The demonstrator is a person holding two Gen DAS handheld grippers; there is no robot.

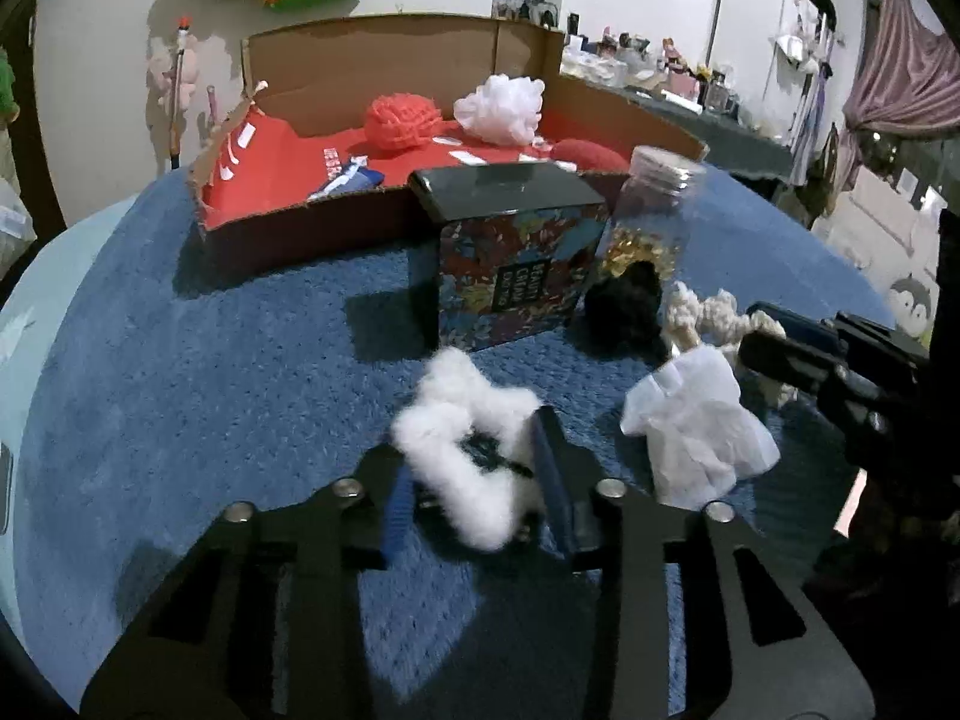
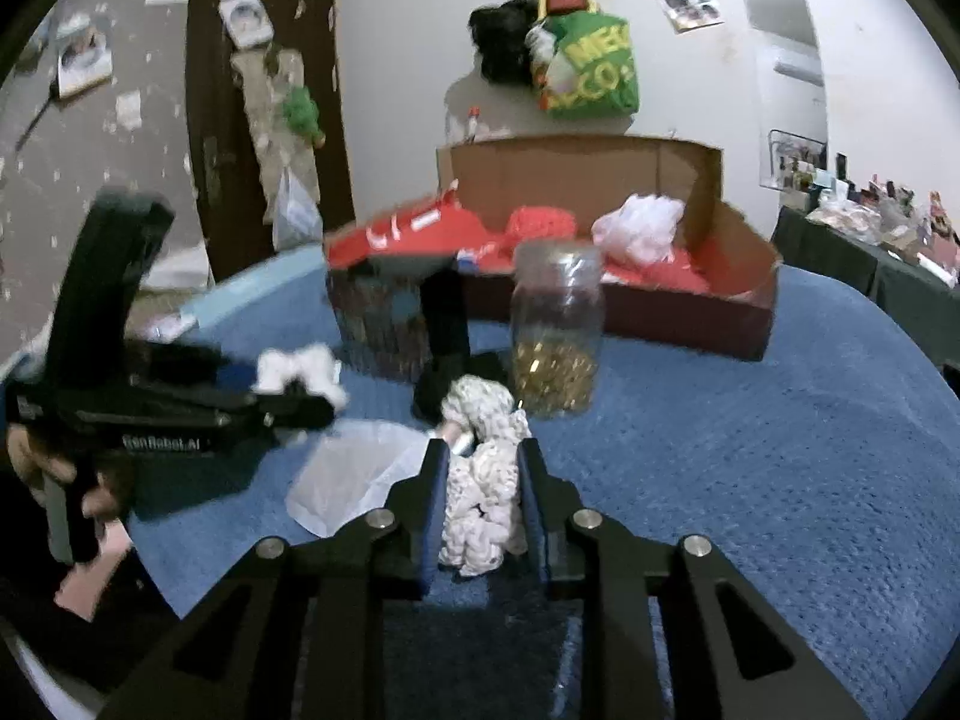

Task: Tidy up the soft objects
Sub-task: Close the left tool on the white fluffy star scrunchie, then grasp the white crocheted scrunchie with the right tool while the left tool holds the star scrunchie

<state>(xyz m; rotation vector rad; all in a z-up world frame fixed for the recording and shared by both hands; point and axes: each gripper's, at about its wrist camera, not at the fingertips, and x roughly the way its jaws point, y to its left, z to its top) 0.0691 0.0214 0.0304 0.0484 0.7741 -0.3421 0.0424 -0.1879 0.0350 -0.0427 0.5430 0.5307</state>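
Note:
My left gripper [image 1: 480, 468] is shut on a white fluffy scrunchie [image 1: 468, 438] above the blue mat; the gripper also shows in the right wrist view [image 2: 300, 402]. My right gripper [image 2: 483, 480] is shut on a cream knitted scrunchie [image 2: 483, 480], which also shows in the left wrist view [image 1: 702, 315]. A black fuzzy ball [image 1: 624, 312] lies by the jar. A crumpled white tissue [image 1: 696, 432] lies on the mat. In the cardboard box [image 1: 300, 234] with its red lining sit a red mesh puff [image 1: 402, 120] and a white mesh puff [image 1: 501, 105].
A floral box [image 1: 516, 264] and a clear jar [image 1: 654, 222] holding gold pieces stand in front of the cardboard box. A red soft item [image 1: 591, 156] lies in the box's right side. The blue mat [image 1: 210, 390] covers the table.

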